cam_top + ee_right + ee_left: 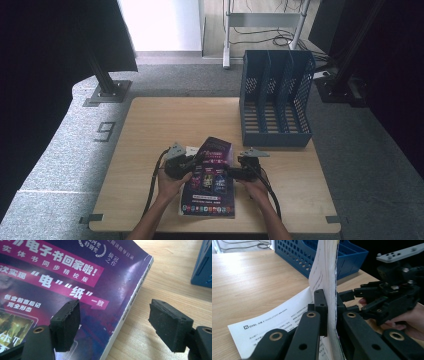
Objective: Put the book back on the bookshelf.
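Note:
A thick magazine (pixel 209 192) with a purple cover lies on the wooden table (pixel 160 125), near the front edge. My left gripper (pixel 192 162) is shut on its front cover and a sheaf of pages (pixel 325 270), holding them raised on edge between the pads (pixel 329 300). A white printed page (pixel 274 325) lies flat beneath. My right gripper (pixel 232 172) faces it from the other side, with its fingertips (pixel 345 301) close to the lifted sheaf. In the right gripper view the jaws stand open (pixel 113 322) over the magazine's spine edge (pixel 130 307), with nothing pressed between them.
A blue perforated file rack (pixel 275 100) with several slots stands at the table's back right, and it appears in the gripper views too (pixel 312 255) (pixel 203 265). Bare wood lies to the left and behind the magazine. Stand bases and cables sit on the grey floor beyond.

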Available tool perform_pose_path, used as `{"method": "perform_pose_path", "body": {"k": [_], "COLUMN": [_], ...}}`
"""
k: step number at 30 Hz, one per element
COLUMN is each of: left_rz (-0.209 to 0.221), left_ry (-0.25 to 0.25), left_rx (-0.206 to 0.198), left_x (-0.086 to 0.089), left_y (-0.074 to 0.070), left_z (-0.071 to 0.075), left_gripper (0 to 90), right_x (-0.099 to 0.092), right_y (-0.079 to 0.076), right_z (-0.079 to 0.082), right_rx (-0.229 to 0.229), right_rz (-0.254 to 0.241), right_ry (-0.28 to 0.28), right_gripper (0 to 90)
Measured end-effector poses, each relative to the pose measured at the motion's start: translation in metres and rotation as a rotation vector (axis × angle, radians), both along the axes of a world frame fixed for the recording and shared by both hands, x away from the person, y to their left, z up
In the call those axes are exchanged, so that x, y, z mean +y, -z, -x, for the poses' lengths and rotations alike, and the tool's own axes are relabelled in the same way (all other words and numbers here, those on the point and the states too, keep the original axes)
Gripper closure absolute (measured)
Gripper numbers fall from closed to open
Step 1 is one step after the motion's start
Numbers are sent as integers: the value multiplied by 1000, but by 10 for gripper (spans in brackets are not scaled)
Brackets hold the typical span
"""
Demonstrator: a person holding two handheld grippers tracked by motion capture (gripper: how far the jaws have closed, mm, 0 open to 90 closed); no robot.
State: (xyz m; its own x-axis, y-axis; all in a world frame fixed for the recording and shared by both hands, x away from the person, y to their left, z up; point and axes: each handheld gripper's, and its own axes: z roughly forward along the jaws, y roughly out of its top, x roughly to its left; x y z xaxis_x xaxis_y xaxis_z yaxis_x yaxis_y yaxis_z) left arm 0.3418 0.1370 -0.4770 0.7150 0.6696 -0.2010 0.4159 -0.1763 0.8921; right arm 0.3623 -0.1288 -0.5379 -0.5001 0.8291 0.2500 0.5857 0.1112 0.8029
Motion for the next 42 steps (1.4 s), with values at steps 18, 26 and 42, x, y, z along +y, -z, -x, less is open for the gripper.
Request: {"method": "perform_pose_path", "body": {"k": [18,26,42], "left_rz": [12,25,54], "left_ry": [31,18,45], "left_rx": [-7,12,-5], "left_x": [2,6,8], "left_y": [-5,3,-6], "left_z": [4,0,6], "left_gripper": [876,876,876], "right_x": [7,10,9], "right_y": [-1,-1,1], "right_z": [-2,-2,-4], "right_rx": [27,23,41], "right_rz": [-65,-46,-81], "right_ry": [-63,-73,-78], "right_gripper": [233,251,219]}}
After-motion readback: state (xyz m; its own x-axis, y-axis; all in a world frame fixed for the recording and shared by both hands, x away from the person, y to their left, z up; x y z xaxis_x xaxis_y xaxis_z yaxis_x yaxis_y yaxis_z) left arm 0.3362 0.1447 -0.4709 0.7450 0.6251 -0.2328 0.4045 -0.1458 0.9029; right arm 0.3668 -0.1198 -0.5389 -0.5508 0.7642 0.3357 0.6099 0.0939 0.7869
